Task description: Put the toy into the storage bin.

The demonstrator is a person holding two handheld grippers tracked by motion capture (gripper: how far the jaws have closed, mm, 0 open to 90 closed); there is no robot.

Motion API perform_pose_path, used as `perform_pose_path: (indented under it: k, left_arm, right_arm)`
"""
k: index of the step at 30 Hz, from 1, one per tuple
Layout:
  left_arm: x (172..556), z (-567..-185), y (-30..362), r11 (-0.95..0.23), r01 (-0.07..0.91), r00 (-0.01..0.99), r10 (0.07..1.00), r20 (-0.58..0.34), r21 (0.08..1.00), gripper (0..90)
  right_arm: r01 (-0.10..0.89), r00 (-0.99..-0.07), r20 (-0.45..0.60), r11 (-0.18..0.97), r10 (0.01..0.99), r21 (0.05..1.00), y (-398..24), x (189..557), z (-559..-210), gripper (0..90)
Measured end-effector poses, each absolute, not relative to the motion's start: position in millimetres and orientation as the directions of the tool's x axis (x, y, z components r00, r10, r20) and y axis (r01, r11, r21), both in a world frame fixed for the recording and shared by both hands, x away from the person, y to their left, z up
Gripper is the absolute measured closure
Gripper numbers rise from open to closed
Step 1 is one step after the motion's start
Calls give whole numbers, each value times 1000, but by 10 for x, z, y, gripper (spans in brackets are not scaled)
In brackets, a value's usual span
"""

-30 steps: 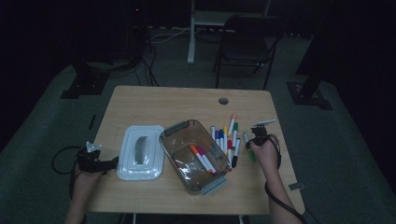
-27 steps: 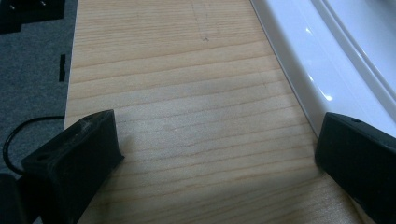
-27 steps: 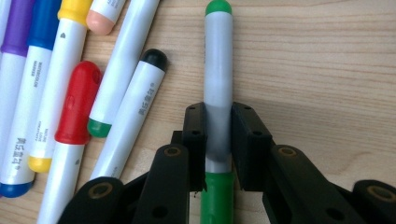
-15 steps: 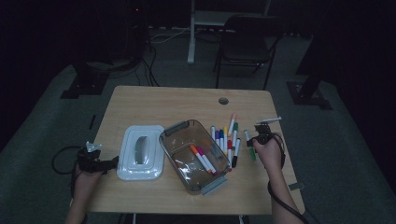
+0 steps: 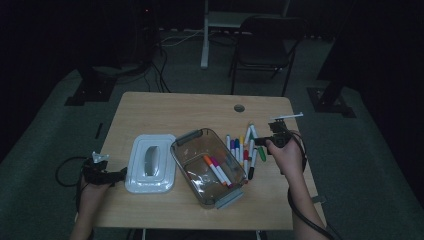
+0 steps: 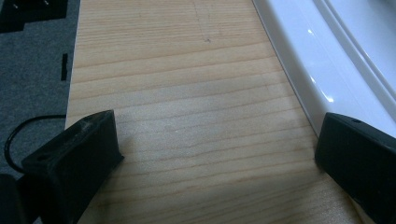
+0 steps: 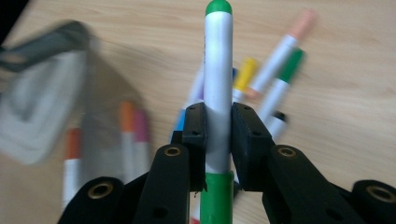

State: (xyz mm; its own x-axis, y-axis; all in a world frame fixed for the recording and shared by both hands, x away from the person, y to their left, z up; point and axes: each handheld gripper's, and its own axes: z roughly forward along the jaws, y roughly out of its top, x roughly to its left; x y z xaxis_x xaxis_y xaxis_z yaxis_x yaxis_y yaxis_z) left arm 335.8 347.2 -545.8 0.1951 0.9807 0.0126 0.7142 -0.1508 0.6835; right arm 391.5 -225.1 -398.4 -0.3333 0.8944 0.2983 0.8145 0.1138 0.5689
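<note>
The right gripper (image 7: 218, 123) is clamped on a green marker (image 7: 217, 88), jaws pressed to either side of the white barrel, green cap tip toward the top of the right gripper view and green end below the jaws. Against the high view of a second ago, this gripper (image 5: 274, 141) has lifted off the row of loose markers (image 5: 242, 149) at right of centre and now stands above it, so the pick appears complete. Judged from the layout, the next step is a carry leftward to the clear bin (image 5: 209, 167) at centre frame, which already holds an orange and a pink marker (image 5: 216, 170). The left gripper (image 5: 102, 175), at lower left of the high view, has not shifted; its jaws stand wide apart with nothing between them. The right gripper view confirms the grip and the marker's colour, which the dim high view cannot resolve; it shows the bin only as a blur at its left. The left gripper view shows bare table (image 6: 187, 116) between the jaws and the white lid (image 6: 322, 60) along its upper right edge, close beside one jaw. The high view alone gives the overall layout: lid left of bin, markers right of it.
</note>
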Motion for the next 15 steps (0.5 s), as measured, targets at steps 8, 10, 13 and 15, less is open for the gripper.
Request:
perform_pose_path:
  k: [8, 10, 13, 15]
  left_arm:
    - [3358, -5457, 3473, -152, 714, 195, 981, 14, 683, 4]
    - [3358, -5458, 3472, -151, 713, 194, 981, 13, 684, 4]
    - [3358, -5458, 3472, -151, 714, 195, 981, 13, 684, 4]
    - [3358, -5456, 3474, -153, 715, 196, 980, 15, 682, 4]
  right_arm:
    - [765, -483, 363, 182, 797, 618, -1871, 3780, -3700, 769]
    - [746, -538, 368, 224, 758, 627, -1662, 3730, -3636, 769]
    - [734, -583, 383, 262, 717, 627, -1468, 3685, -3615, 769]
    - [733, -593, 389, 271, 705, 625, -1406, 3673, -3613, 769]
